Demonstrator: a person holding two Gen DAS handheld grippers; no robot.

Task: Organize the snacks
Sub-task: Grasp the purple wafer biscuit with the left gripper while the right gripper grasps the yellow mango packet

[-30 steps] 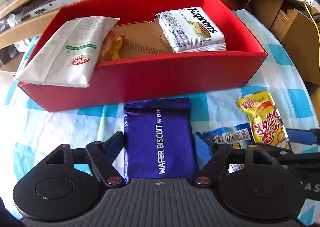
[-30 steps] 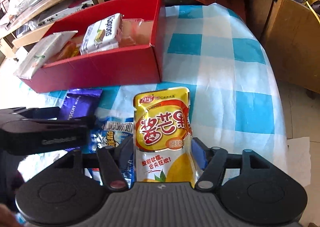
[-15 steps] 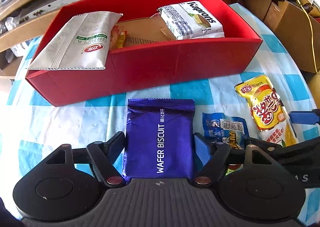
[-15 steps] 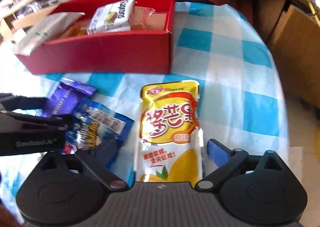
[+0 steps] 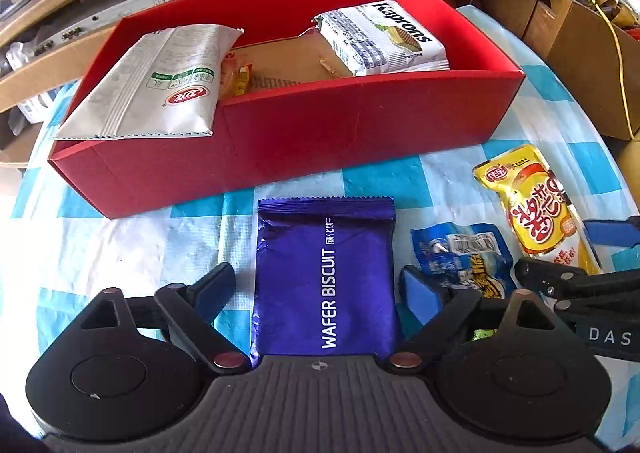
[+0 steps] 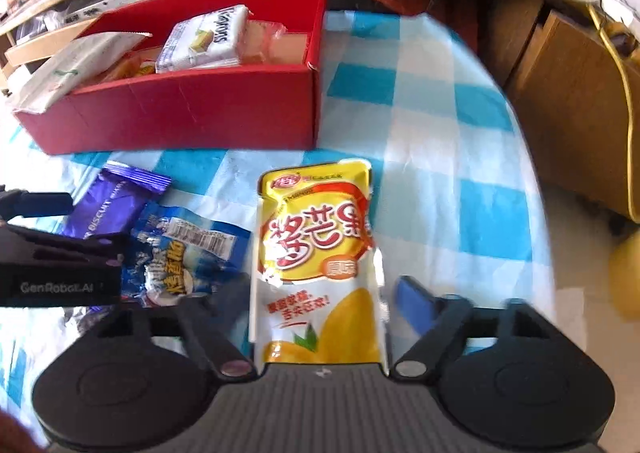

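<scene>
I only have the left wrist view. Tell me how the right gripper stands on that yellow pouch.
Observer: The yellow pouch lies lengthwise between the fingers of the right gripper. Its jaws are closing, but a gap shows beside the blue finger, so it has no grip yet.
Operator: Now check the red box behind the Kaprons pack.
Observer: In the right wrist view, clear-wrapped pale pieces sit between the Kaprons pack and the end wall of the red box.
</scene>
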